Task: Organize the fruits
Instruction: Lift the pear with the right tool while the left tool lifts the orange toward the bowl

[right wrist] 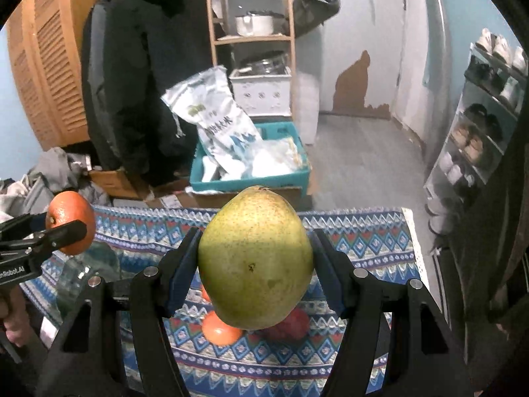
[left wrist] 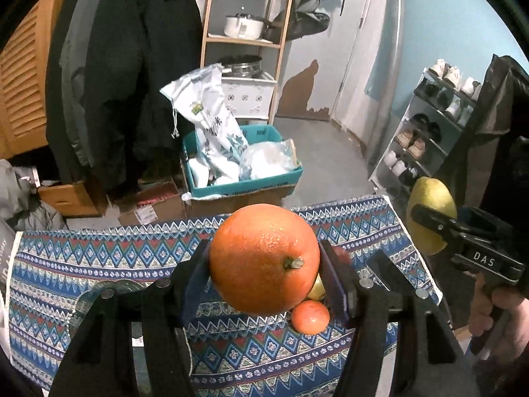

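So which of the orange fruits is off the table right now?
The large orange, clamped in the left gripper. The small orange fruit lies on the patterned cloth.

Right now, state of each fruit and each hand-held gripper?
Orange: held off the table, stem facing the camera.
Pear: held off the table.
Left hand-held gripper: shut on the orange.
Right hand-held gripper: shut on the pear.
Small orange fruit: loose on the patterned cloth.
Red fruit: on the cloth, partly hidden.

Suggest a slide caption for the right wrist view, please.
Right claw grips a pear above the patterned cloth.
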`<state>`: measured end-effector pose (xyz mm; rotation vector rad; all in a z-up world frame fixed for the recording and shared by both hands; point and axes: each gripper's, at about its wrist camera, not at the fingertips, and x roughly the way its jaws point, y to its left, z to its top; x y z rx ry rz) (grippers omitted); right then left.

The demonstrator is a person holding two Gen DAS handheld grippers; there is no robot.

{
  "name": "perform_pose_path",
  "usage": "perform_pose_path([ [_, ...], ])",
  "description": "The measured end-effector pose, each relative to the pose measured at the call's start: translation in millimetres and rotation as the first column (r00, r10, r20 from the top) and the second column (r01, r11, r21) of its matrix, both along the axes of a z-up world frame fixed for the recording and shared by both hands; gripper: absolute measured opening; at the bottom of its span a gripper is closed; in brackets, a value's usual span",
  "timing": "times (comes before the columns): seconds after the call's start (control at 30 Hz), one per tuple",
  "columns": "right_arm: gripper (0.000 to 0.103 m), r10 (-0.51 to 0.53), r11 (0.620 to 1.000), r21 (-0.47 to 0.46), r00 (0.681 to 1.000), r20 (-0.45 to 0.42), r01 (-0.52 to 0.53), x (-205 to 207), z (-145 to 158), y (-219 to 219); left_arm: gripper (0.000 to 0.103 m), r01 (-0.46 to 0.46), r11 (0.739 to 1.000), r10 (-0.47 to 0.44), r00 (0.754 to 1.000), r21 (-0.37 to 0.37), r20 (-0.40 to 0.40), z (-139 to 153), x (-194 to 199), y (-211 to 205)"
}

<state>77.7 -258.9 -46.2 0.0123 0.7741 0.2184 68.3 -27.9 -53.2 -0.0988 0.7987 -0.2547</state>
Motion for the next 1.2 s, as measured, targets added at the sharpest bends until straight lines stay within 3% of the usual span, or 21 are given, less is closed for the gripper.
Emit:
perform_pose_path([
  [0.53,0.066,0.104,0.994,0.037,0.994,0.028,-0.105,4,22,61,0.065,-0.079,0.997,0.079,0.996,0.009,0.04,9,-19,47],
  [1.2,0.066,0.306,0.95,0.063,0.952,0.003,-0.306,13,27,195,0.065,-0.242,0.97,0.242,0.97,-0.017,0.013,-5,-43,147],
])
